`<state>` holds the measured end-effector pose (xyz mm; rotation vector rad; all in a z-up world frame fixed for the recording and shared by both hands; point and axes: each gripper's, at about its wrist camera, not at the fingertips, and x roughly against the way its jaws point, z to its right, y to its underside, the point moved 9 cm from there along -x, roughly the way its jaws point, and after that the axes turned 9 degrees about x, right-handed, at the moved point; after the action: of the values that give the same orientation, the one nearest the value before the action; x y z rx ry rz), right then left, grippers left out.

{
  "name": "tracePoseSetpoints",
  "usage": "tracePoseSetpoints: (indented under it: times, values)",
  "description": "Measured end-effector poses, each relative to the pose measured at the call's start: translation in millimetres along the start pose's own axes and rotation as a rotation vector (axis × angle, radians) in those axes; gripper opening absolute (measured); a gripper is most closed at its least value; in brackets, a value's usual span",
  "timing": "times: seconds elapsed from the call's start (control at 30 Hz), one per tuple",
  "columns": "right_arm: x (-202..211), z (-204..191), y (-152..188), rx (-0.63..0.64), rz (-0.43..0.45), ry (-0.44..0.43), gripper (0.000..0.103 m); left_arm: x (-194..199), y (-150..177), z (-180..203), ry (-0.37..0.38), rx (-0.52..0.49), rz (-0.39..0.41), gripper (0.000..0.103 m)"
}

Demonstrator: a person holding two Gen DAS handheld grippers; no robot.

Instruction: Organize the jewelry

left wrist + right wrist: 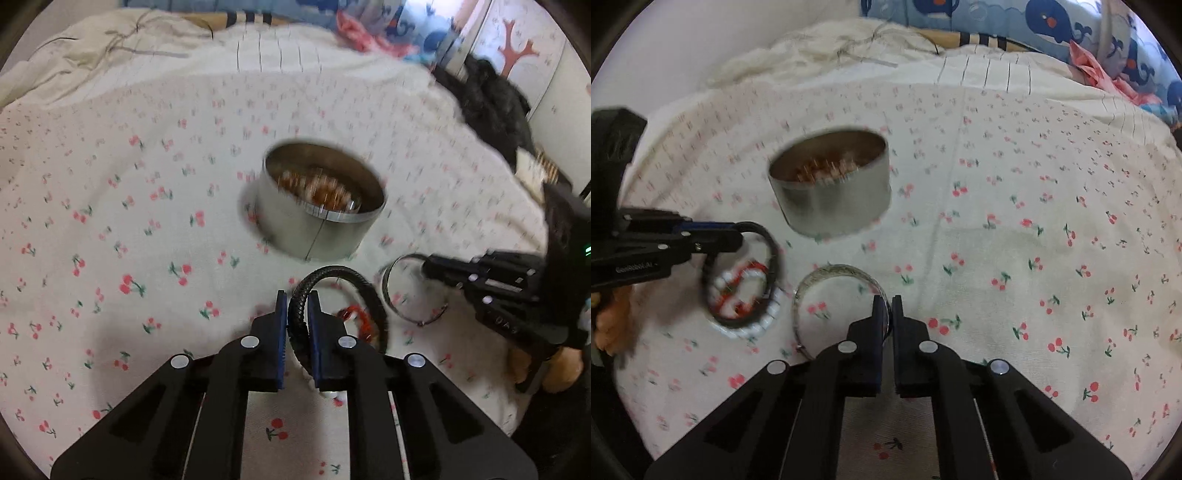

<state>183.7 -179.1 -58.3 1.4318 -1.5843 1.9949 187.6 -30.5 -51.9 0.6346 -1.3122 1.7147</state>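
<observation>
On the bed, over a cherry-print sheet (997, 229), the left gripper (298, 295) had its jaws closed on a black braided bracelet (332, 275), with red and white beaded bracelets (746, 295) lying beneath it. Just to the right, the right gripper (887, 300) had its jaws clamped on the rim of a thin silver bangle (827, 271) resting on the sheet. Beyond both stood a round metal tin (834, 206), open, with blurred brownish pieces inside.

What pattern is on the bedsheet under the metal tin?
Small red cherries with green leaves on a white bedsheet; the right wrist view shows it most sharply.
</observation>
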Motion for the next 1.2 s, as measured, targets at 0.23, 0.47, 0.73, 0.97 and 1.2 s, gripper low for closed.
tracePoseSetpoints:
  times: [0.23,0.47,0.73,0.97,1.2]
  values:
    - [-6,12,2,-0.071,-0.007,-0.001,0.005,2,-16,-27,-0.034,0.129,0.027,0.010]
    - [-19,0,7,0.010,-0.065,0.020,0.038,-24,3,-51,-0.102,0.171,-0.071,0.020]
    - [-25,-11,13,0.082,-0.085,0.053,0.075,-29,4,-32,-0.111,0.103,-0.067,0.043]
    - [-22,-5,12,0.042,-0.077,0.039,0.066,-33,4,-25,-0.140,0.054,-0.055,0.052]
    - [-19,7,13,0.002,-0.072,0.066,0.040,-31,7,-23,-0.152,0.027,-0.048,0.055]
